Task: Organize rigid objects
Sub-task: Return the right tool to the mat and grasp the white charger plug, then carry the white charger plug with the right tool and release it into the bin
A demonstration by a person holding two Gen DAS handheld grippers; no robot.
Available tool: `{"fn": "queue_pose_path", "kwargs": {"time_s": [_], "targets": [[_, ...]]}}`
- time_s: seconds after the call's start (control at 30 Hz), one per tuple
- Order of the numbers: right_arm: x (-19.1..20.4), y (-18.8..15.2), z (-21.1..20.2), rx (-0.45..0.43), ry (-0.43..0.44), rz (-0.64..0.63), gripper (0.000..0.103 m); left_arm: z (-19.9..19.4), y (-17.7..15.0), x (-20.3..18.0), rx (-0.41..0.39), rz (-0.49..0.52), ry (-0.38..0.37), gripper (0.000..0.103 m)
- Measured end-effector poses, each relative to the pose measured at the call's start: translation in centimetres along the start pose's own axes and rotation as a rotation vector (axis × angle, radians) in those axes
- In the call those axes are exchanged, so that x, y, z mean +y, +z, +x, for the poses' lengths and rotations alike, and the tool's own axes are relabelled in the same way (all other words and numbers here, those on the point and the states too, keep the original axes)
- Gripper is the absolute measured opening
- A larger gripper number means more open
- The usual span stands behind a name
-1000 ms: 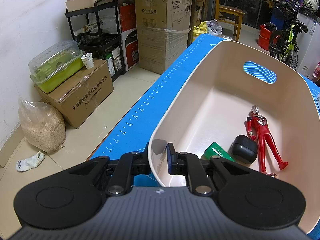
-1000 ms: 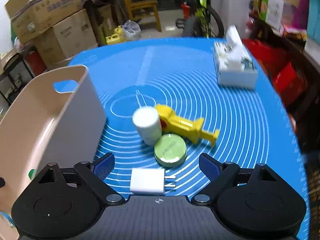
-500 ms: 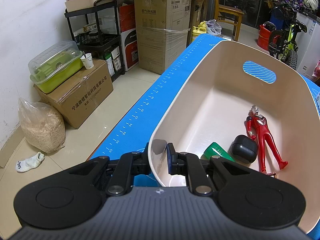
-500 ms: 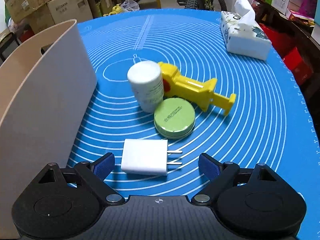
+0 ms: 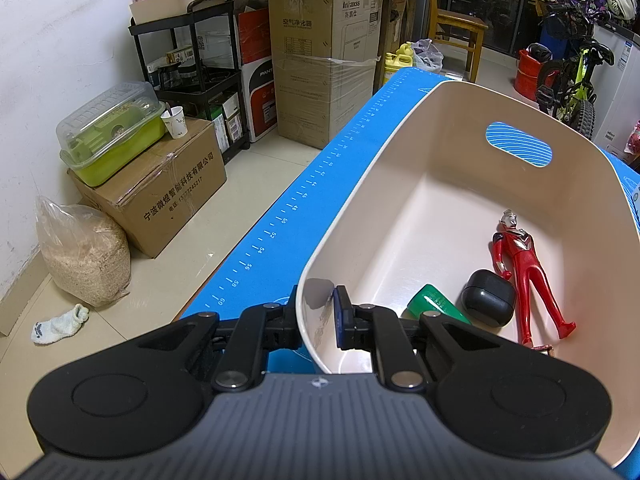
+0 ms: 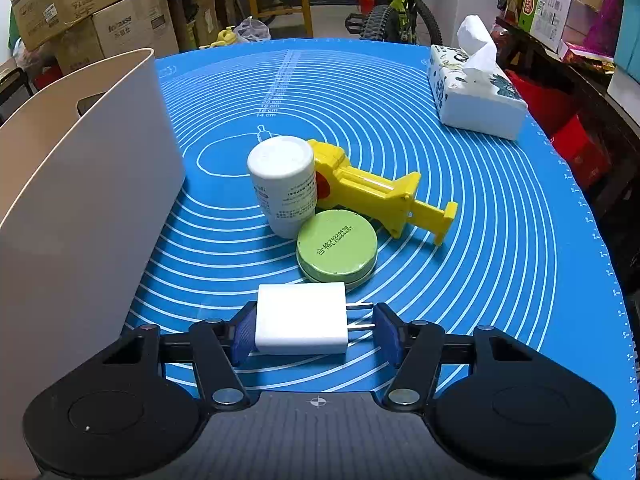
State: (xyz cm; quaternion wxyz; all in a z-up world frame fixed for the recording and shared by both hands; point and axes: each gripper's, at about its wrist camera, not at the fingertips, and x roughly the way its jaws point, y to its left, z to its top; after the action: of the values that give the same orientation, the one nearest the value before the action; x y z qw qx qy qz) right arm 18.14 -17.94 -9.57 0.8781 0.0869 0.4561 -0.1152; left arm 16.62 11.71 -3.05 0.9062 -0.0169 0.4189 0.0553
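My left gripper (image 5: 318, 320) is shut on the near wall of the beige bin (image 5: 400, 148). Inside the bin lie a red figure (image 5: 524, 276), a black case (image 5: 488, 303) and a green item (image 5: 434, 307). My right gripper (image 6: 310, 330) is closed around a white plug adapter (image 6: 301, 323) on the blue mat (image 6: 460, 200); the left pad touches its body, the right pad meets its prongs. Beyond it sit a green tin (image 6: 337, 251), a white bottle (image 6: 283, 190) and a yellow toy (image 6: 380, 196). The bin's outer wall (image 6: 80, 200) stands at the left.
A tissue box (image 6: 472, 96) sits at the mat's far right. Left of the table's edge are cardboard boxes (image 5: 160, 184), a black rack (image 5: 200, 68) and a grain bag (image 5: 84, 252) on the floor. Chair and bicycle stand behind.
My right gripper moved down and forward to the white adapter and its jaws closed around it. The left gripper and the bin have not moved.
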Motion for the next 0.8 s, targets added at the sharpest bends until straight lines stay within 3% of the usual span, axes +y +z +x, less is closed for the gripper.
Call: {"fn": "queue_pose_path", "kwargs": {"time_s": [0.17,0.4,0.8], "targets": [[-0.3,0.2,-0.4,0.000,0.009,0.022,0.065,0.0,0.0,0.0,0.000,-0.001,0.000,0.017],[-0.5,0.8,-2.5,-0.069,0.026,0.039,0.065,0.0,0.0,0.0,0.000,0.000,-0.001,0.017],[0.3,3.1,-9.0,-0.257,0.113,0.051,0.065,0.0,0.0,0.0,0.000,0.000,0.000,0.017]]}}
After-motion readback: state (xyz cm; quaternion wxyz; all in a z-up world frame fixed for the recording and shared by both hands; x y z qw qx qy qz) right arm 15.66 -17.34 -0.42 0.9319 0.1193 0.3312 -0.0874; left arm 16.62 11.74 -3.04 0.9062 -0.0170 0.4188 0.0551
